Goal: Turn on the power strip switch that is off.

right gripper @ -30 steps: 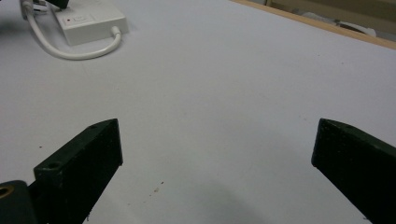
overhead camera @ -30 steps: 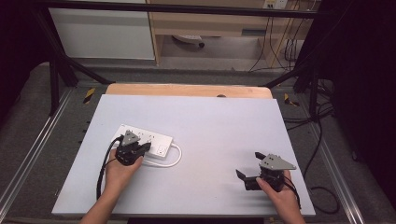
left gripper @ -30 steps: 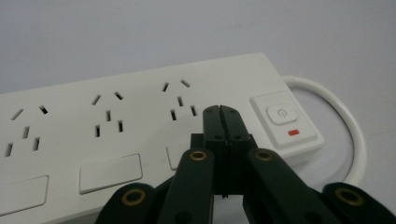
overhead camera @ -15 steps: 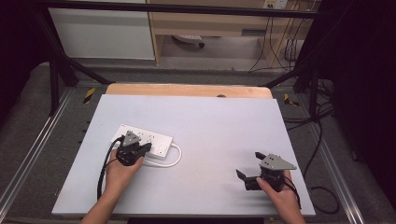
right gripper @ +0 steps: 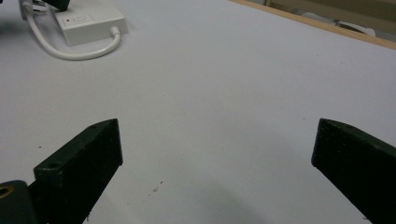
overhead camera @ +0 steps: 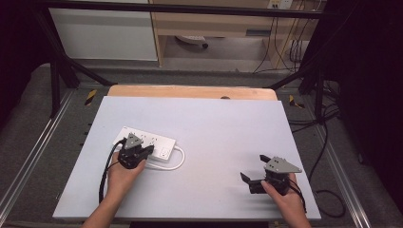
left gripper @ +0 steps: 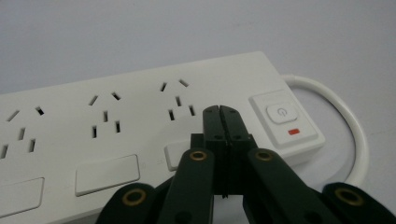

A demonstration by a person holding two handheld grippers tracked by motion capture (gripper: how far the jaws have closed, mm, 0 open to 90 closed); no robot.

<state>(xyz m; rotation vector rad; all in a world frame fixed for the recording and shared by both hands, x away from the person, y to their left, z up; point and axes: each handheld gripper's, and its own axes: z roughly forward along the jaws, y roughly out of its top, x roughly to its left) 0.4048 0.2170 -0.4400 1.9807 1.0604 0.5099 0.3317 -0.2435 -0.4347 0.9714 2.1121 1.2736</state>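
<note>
At the near edge of the pale grey, flat worktop [overhead camera: 218,123], two bare forearms are seen coming in from below, each hand holding a black two-jaw tool. The right tool [overhead camera: 251,182] is held low near the right front corner of the worktop, with the grey three-cornered plate on top of it; its jaws are spread wide apart, and in the right gripper view [right gripper: 219,154] bare worktop is seen between them, with nothing gripped.

A little farther in, on the left side, the left tool [overhead camera: 142,151] is held over the near edge of a long white plastic power strip [overhead camera: 151,142]. In the left gripper view the jaws of the left tool [left gripper: 220,112] are pressed together, tip to tip, with nothing between them. Their tips are placed above the strip's top face [left gripper: 116,135], just beside the square power switch [left gripper: 282,113] and its small red indicator [left gripper: 293,132]; whether the surface is touched cannot be told. Three groups of socket holes are seen along the strip.

A thick white cable [overhead camera: 177,161] leaves the switch end of the strip and curves in a loop back toward the left hand, lying flat on the worktop. In the right gripper view the same strip [right gripper: 88,21] and cable [right gripper: 74,52] are seen far off at the upper left.

Beyond the grey surface, a strip of light wooden board [overhead camera: 190,91] is seen along the far edge.
</note>
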